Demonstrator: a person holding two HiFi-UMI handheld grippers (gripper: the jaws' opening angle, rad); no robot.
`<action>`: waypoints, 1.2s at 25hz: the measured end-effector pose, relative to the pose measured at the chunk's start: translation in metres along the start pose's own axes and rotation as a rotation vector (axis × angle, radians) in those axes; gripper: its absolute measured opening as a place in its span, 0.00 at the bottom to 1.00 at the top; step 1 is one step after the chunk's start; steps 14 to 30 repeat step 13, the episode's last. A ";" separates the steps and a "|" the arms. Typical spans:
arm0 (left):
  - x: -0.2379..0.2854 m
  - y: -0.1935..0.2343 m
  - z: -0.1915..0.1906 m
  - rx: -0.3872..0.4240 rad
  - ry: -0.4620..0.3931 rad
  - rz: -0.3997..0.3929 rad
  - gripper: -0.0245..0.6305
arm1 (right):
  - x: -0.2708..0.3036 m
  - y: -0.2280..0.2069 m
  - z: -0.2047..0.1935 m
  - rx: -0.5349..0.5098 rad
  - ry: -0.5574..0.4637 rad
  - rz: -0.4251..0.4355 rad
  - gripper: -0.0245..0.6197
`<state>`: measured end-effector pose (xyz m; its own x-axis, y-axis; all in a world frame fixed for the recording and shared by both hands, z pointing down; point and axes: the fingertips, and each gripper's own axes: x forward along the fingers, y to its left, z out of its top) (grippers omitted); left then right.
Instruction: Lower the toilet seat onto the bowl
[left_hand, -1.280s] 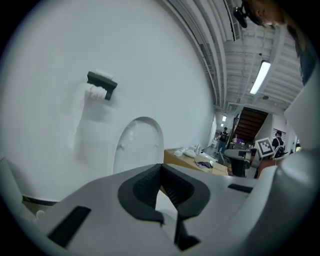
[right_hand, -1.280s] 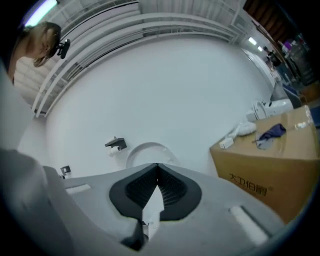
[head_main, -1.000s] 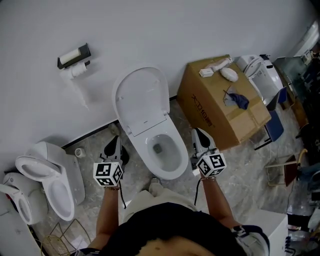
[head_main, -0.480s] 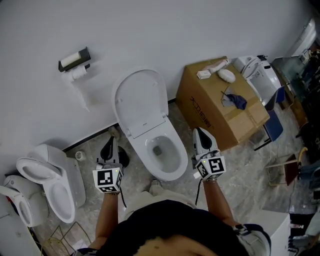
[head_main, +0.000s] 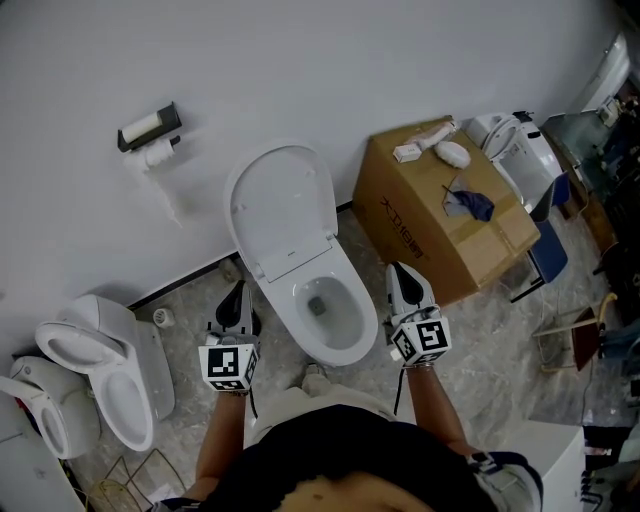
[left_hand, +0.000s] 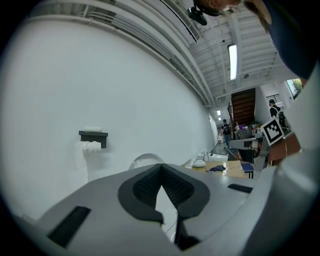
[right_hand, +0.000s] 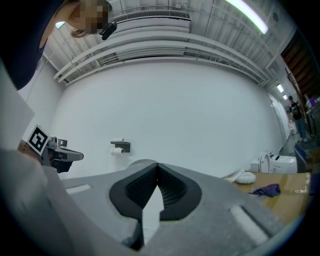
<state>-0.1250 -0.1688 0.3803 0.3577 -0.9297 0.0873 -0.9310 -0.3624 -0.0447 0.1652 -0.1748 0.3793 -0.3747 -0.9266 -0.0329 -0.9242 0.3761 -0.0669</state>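
Note:
A white toilet stands against the wall, its seat and lid (head_main: 282, 205) raised upright over the open bowl (head_main: 330, 310). My left gripper (head_main: 238, 308) hangs shut and empty just left of the bowl. On the bowl's right side my right gripper (head_main: 404, 283) is likewise shut with nothing in it. Each gripper view looks along closed jaws toward the white wall. The top of the raised lid (left_hand: 145, 159) peeks over the left gripper (left_hand: 161, 170). The right gripper (right_hand: 157, 170) points at the same wall.
A cardboard box (head_main: 445, 215) with small items on top stands right of the toilet. Two spare toilets (head_main: 95, 370) sit on the floor at left. A paper holder (head_main: 150, 130) hangs on the wall. Chairs and clutter fill the far right.
My left gripper shifted slightly right and down, closer to the bowl. The view tilted a little; the right gripper barely moved.

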 end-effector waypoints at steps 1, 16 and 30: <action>0.002 -0.001 -0.001 -0.006 0.001 -0.007 0.04 | 0.001 0.000 0.000 0.000 0.001 -0.002 0.05; 0.017 -0.008 0.006 0.003 -0.026 -0.020 0.04 | 0.002 -0.003 -0.003 -0.007 0.012 -0.020 0.05; 0.017 -0.008 0.006 0.003 -0.026 -0.020 0.04 | 0.002 -0.003 -0.003 -0.007 0.012 -0.020 0.05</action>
